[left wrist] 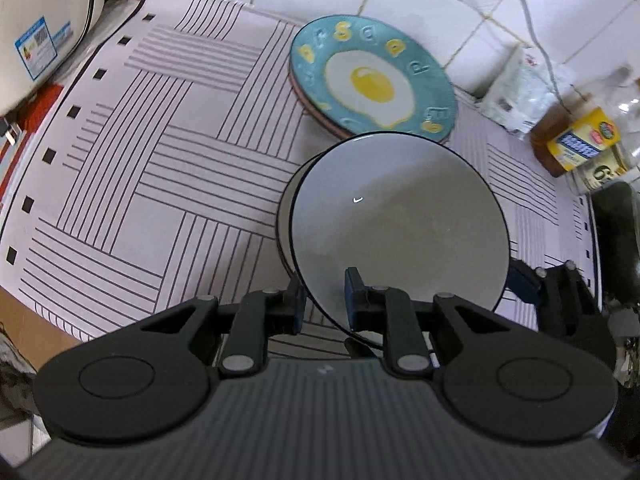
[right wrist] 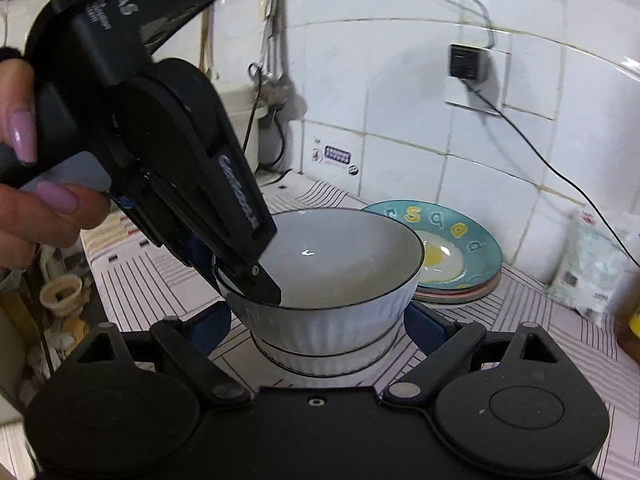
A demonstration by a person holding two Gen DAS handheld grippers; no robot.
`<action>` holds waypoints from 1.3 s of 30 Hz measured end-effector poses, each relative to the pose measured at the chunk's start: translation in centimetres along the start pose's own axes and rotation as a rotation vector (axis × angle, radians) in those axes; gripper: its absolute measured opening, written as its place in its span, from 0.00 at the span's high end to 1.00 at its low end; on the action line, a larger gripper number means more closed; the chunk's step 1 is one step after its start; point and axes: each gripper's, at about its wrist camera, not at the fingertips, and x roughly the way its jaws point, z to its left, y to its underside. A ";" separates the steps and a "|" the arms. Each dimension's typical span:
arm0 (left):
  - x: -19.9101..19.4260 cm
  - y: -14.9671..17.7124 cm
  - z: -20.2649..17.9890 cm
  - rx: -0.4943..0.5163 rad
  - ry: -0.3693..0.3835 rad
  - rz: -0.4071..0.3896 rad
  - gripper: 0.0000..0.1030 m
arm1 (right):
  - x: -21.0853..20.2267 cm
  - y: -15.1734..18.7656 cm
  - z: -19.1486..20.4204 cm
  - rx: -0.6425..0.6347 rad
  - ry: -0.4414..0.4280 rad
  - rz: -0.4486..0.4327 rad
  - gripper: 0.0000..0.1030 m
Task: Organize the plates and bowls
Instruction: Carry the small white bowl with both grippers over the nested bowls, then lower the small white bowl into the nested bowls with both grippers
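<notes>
A white ribbed bowl [left wrist: 400, 220] with a dark rim sits in a second white bowl [right wrist: 320, 358] beneath it. My left gripper [left wrist: 326, 300] is shut on the top bowl's near rim, one finger outside and one inside; in the right wrist view it [right wrist: 256, 276] comes down from the upper left onto the bowl [right wrist: 332, 280]. My right gripper [right wrist: 320, 326] is open, its blue pads on either side of the bowls without clear contact. A teal fried-egg plate [left wrist: 372, 80] tops a small plate stack behind the bowls, also in the right wrist view [right wrist: 452, 248].
A striped white mat [left wrist: 160, 168] covers the counter. A white appliance [left wrist: 40, 32] stands at the back left. A white bag [left wrist: 516, 92] and bottles [left wrist: 580, 140] stand at the right by the tiled wall. A cord hangs from a wall socket [right wrist: 468, 62].
</notes>
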 end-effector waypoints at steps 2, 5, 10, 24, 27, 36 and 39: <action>0.4 -0.2 0.3 -0.006 -0.012 0.001 0.83 | 0.6 -0.2 0.3 -0.033 0.006 0.013 0.07; 0.5 -0.5 0.4 -0.005 -0.035 -0.016 0.83 | 1.2 -0.4 0.7 -0.063 0.015 0.022 0.07; 0.8 -0.7 -0.1 0.032 -0.076 -0.030 0.83 | 2.0 -0.1 1.4 -0.097 0.044 0.040 0.07; 2.2 0.2 -1.0 0.091 -0.152 -0.077 0.80 | 3.2 0.0 2.2 -0.141 0.128 0.065 0.07; 2.3 0.3 -1.2 0.099 -0.160 -0.090 0.80 | 3.2 0.3 2.1 -0.132 0.135 0.058 0.06; 2.1 0.8 -1.0 0.112 -0.143 -0.122 0.76 | 2.4 0.8 1.8 -0.065 0.157 0.041 0.06; 1.6 0.9 -1.0 0.112 -0.107 -0.132 0.65 | 1.3 1.3 1.3 0.002 0.128 0.028 0.06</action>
